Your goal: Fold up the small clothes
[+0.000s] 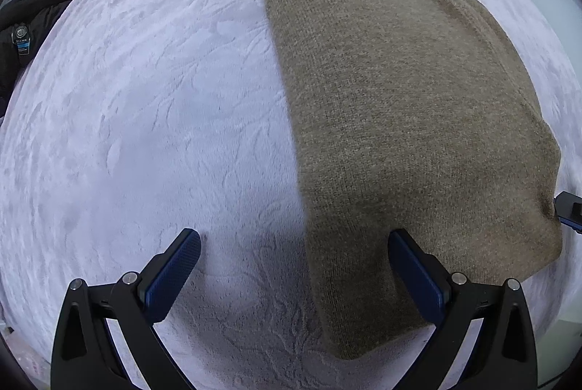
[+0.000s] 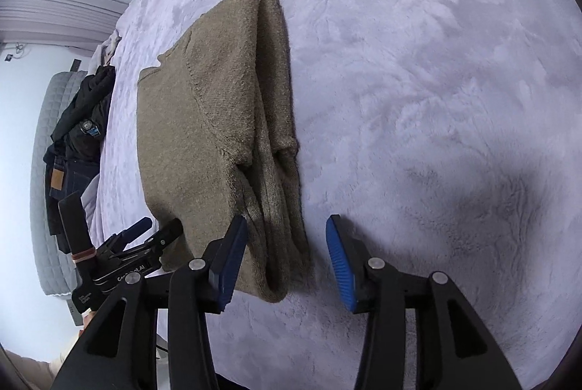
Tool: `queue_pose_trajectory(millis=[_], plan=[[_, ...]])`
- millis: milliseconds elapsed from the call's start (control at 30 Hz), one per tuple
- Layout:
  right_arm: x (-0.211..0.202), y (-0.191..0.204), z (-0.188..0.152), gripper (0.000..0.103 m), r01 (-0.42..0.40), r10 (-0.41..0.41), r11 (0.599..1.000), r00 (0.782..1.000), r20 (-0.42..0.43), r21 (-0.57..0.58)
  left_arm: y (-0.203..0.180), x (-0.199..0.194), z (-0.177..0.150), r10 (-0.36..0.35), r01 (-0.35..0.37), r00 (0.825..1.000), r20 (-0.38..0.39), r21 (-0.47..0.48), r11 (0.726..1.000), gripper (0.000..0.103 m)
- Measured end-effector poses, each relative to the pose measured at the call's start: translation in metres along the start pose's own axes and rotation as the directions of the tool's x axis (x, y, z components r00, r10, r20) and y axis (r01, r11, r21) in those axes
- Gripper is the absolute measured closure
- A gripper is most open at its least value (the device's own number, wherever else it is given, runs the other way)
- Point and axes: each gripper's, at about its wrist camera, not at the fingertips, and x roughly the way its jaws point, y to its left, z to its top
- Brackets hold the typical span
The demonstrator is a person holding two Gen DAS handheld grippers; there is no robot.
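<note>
A brown knitted sweater (image 1: 400, 106) lies folded lengthwise on a pale lilac plush bedspread (image 1: 145, 99). My left gripper (image 1: 294, 244) is open and empty, straddling the sweater's near left edge just above it. In the right wrist view the sweater (image 2: 203, 135) shows its sleeves folded in along the right side. My right gripper (image 2: 287, 233) is open and empty over the sweater's near right corner. The left gripper (image 2: 145, 233) shows at that view's lower left, by the sweater's near left corner.
Dark clothes (image 1: 32, 19) lie piled at the bed's far left edge; they also show in the right wrist view (image 2: 80, 135) with jeans below them. A grey quilted headboard (image 2: 47, 201) stands past them. Bare bedspread (image 2: 436, 99) stretches right of the sweater.
</note>
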Motion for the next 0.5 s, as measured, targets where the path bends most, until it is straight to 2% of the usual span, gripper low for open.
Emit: queue_pose_trajectory(millis=[133,233,300,400,500], plan=[[0.0,0.008,0.004,0.054,0.007,-0.008,0.999,1.0,-0.006,-0.046,0.001,0.003,0.007,0.004,-0.004,1.0,-0.009,0.006,1.0,0.0],[-0.001,0.012,0.009,0.047,0.002,-0.002,0.998,1.0,0.001,-0.06,0.0,0.003,0.007,0.011,-0.011,1.0,-0.01,0.004,1.0,0.0],[-0.001,0.014,0.012,0.047,-0.002,0.003,0.998,1.0,0.007,-0.061,-0.001,0.002,0.008,0.007,-0.007,1.0,-0.011,0.007,1.0,0.0],[-0.002,0.016,0.021,0.047,0.0,0.002,0.997,1.0,0.021,-0.073,0.005,-0.004,0.011,-0.036,0.036,0.999,-0.005,0.013,0.999,0.0],[-0.003,0.016,0.039,0.047,-0.005,0.009,0.997,0.999,0.05,-0.079,0.016,-0.021,0.013,-0.108,0.107,0.993,0.048,0.02,0.994,0.0]])
